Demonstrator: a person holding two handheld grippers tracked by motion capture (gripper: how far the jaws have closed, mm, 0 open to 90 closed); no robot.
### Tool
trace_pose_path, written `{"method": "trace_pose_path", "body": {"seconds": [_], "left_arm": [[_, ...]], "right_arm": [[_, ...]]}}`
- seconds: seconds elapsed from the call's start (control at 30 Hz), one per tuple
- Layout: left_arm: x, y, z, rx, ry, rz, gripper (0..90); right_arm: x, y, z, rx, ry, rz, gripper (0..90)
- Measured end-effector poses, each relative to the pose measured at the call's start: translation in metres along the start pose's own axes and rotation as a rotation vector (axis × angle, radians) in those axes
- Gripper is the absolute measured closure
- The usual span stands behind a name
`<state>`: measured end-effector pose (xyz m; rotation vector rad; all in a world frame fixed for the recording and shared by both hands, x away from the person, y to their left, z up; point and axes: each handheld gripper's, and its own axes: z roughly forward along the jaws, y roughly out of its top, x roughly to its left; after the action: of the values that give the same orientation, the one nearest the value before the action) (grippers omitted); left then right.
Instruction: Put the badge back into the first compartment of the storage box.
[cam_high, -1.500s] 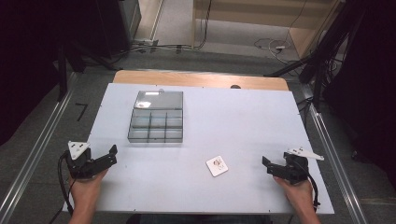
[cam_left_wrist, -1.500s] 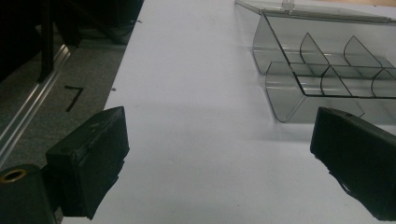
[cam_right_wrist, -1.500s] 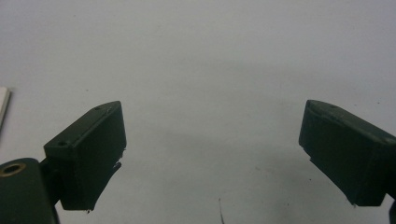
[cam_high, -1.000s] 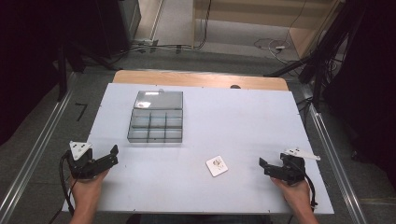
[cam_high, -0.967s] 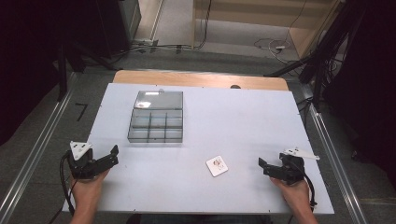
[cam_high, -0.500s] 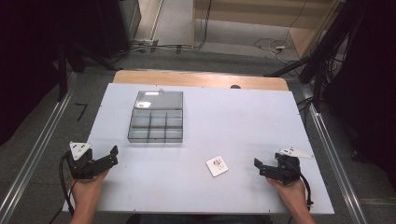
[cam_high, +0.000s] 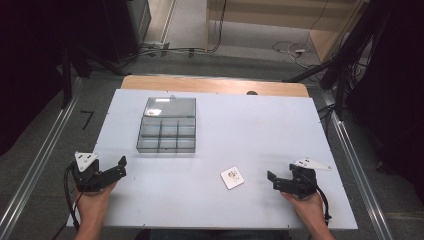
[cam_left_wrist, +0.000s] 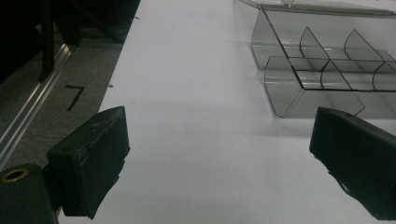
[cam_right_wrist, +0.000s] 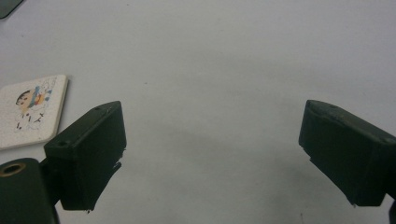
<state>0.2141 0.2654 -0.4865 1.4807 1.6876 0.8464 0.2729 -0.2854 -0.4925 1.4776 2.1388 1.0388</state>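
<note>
High view: right tongs (cam_high: 274, 181) spread, empty, near small square card (cam_high: 232, 178) lying flat on table (cam_high: 250, 130) just ahead of tips. Left tongs (cam_high: 118, 167) spread, idle; clear compartment box (cam_high: 167, 131) ahead, well apart.

Left gripper view: jaws wide, box (cam_left_wrist: 322, 70) ahead-right.

Right gripper view: jaws wide; card (cam_right_wrist: 30, 111) outside left jaw. Likely approach step; next: swing tongs onto card, straddle edge.

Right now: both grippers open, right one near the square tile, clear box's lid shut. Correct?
Not quite: the clear box has its lid open, laid back behind the compartments, as the high view shows. The rest holds: left gripper and right gripper are both open, and the right one is near the square tile.
</note>
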Motion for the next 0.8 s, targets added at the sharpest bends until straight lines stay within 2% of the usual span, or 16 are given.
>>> {"method": "trace_pose_path", "body": {"seconds": [0.37,0.8], "left_arm": [[0.0,0.0,0.0,-0.001,-0.001,0.001,5.3],[-0.001,0.0,0.0,-0.001,-0.001,0.009,5.3]], "right_arm": [[0.013,0.001,0.005,0.01,0.024,-0.023,6.4],[0.038,0.003,0.012,0.027,0.065,-0.068,6.6]]}}
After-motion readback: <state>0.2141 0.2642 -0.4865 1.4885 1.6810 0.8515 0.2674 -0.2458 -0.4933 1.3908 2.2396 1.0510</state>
